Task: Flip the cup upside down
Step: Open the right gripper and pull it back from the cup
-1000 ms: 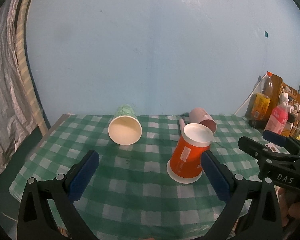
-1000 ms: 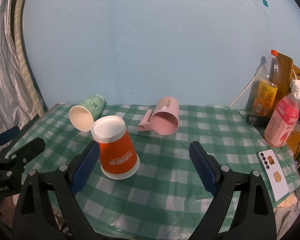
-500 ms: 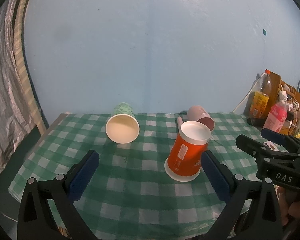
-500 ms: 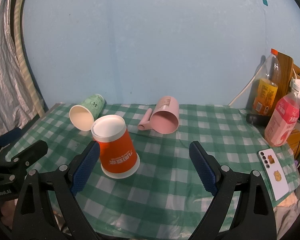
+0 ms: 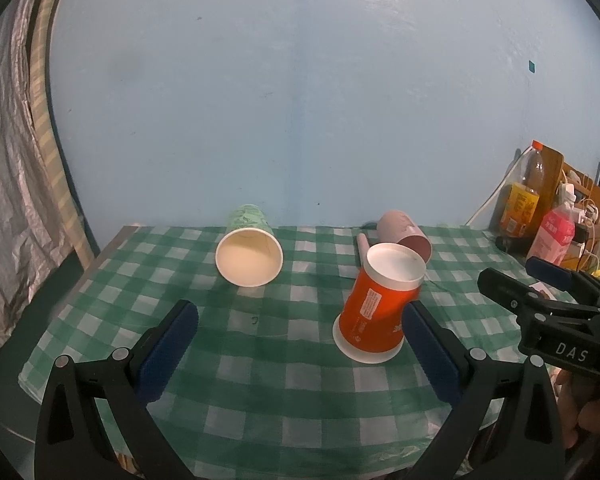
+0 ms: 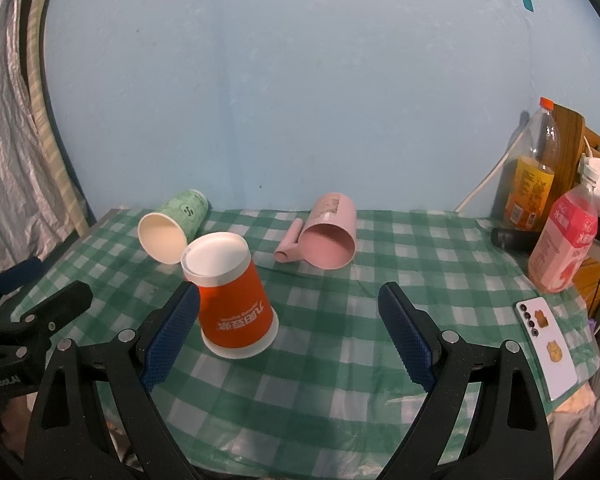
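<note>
While both tongs hang wide open, empty, left gripper [image 5: 300, 340] and right gripper [image 6: 290, 334] frame orange cup [image 6: 236, 300], already mouth-down on checked cloth [image 6: 340, 360]. Paper: light, crushable, slick. Grip mid-wall, gently. Beyond: green cup [image 6: 172, 228], pink mug [image 6: 328, 236], both on sides.

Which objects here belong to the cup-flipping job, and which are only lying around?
Belong to the job:
- orange cup, already standing upside down
- green cup, lying on its side
- pink mug, lying on its side
- left hand-held gripper and right hand-held gripper, both open

Only lying around:
- orange drink bottle
- pink drink bottle
- phone
- checked tablecloth
</note>
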A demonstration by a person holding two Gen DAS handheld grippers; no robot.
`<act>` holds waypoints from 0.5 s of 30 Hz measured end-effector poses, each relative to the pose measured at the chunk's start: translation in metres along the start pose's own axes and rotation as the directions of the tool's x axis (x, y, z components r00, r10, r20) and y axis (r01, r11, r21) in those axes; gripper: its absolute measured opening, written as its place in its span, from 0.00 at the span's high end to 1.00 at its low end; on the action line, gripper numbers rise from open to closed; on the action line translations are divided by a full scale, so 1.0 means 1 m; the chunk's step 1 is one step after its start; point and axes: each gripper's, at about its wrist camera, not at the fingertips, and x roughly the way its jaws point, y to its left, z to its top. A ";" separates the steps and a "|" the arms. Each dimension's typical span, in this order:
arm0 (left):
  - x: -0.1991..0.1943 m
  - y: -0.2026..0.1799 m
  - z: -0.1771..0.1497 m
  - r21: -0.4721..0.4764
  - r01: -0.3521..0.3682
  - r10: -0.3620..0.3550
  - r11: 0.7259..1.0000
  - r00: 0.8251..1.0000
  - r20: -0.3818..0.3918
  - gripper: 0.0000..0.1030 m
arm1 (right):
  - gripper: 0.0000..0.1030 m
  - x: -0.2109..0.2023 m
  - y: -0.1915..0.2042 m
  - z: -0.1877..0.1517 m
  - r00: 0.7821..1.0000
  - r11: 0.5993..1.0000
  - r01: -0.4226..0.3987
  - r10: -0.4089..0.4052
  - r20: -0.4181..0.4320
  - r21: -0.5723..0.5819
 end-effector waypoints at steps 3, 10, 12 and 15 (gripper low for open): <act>0.000 0.000 0.000 0.001 -0.002 0.002 1.000 1.000 -0.002 0.00 | 0.13 0.000 -0.002 0.001 1.000 1.000 0.000 0.000 -0.001 0.002; -0.001 -0.001 -0.002 0.007 0.007 -0.007 1.000 1.000 -0.004 0.00 | 0.13 0.000 -0.003 0.002 1.000 1.000 0.000 0.000 -0.001 0.004; -0.001 -0.001 -0.003 0.007 0.011 -0.011 1.000 1.000 -0.005 0.00 | 0.13 0.000 -0.003 0.002 1.000 1.000 -0.001 0.001 -0.001 0.005; -0.001 -0.001 -0.003 0.011 0.018 -0.018 1.000 1.000 -0.002 0.00 | 0.13 0.000 -0.003 0.002 1.000 1.000 -0.002 0.002 -0.001 0.005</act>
